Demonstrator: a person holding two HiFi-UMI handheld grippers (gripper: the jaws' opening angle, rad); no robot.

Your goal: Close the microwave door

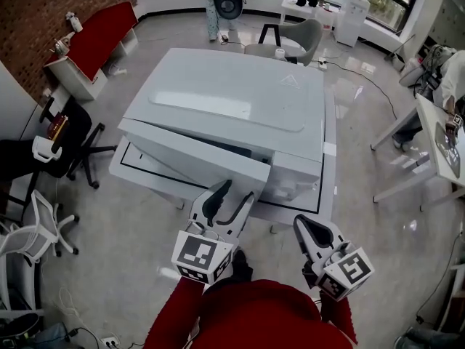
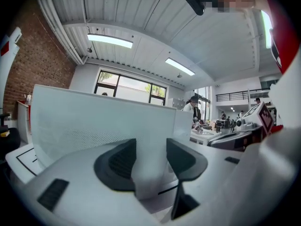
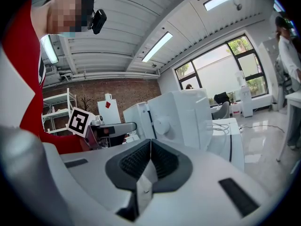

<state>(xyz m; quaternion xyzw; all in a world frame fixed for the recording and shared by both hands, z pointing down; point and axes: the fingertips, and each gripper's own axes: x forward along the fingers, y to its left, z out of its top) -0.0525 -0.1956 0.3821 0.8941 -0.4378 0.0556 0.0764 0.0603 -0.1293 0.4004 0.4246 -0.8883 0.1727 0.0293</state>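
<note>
Red sleeves (image 1: 240,315) fill the bottom of the head view. Just past them, the left gripper (image 1: 236,193) is released, its jaws spread at the door (image 1: 196,155) edge. The right gripper (image 1: 304,227) hangs at five o'clock, clenched on nothing.

The door stands ajar across the front of the microwave (image 1: 232,93), which sits at twelve o'clock on a white table (image 1: 328,187). A dark gap shows along its top.

To close it well, I would set the jaws flat against the outer face near the free edge and push straight toward twelve o'clock until it seats.

Only the left gripper view shows the door's dotted mesh window (image 2: 70,135). A pale strip sits between the jaws there, possibly the door's rim. The right gripper view alone shows the round knob (image 3: 162,124).
</note>
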